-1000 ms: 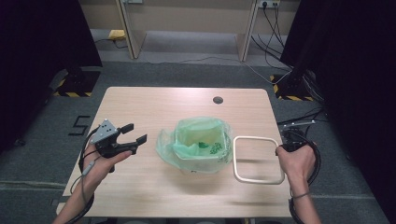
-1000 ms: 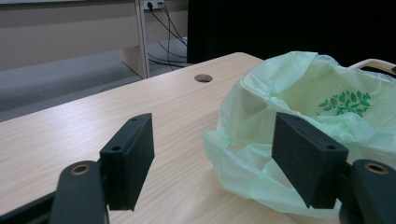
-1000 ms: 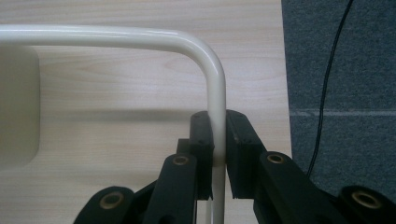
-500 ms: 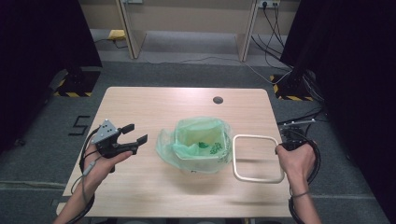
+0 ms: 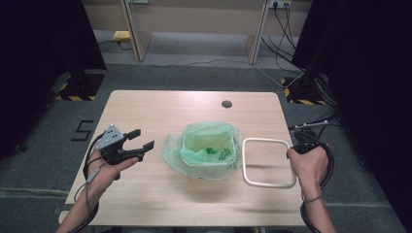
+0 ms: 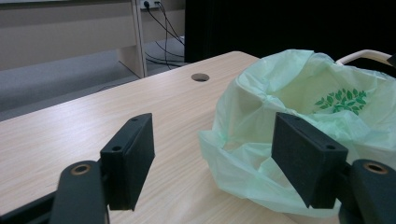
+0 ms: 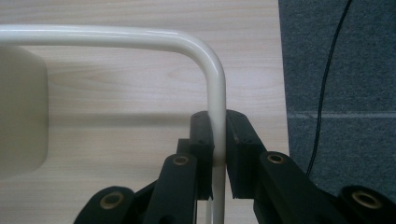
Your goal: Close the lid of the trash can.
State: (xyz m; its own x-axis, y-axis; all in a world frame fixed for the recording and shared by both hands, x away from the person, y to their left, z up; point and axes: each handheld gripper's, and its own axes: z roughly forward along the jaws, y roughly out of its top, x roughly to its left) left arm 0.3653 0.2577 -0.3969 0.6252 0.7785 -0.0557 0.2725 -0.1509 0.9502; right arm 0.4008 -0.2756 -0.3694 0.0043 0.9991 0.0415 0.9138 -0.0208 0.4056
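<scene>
Beside the green-lined bin (image 5: 210, 151) at the middle of the table (image 5: 160, 107), on its right, the cream ring frame (image 5: 268, 162) is held above the tabletop, the right gripper (image 7: 217, 140) clamped on its outer bar. Left of the bin, the left gripper (image 5: 141, 143) hovers with jaws wide apart and empty, pointed at the bin's green bag (image 6: 299, 107).

The right gripper (image 7: 218, 140) at bottom centre clamps the cream ring (image 7: 216, 93), whose bar bends left along the top; a pale bin (image 7: 21, 112) at left, grey carpet (image 7: 345, 70) at right
</scene>
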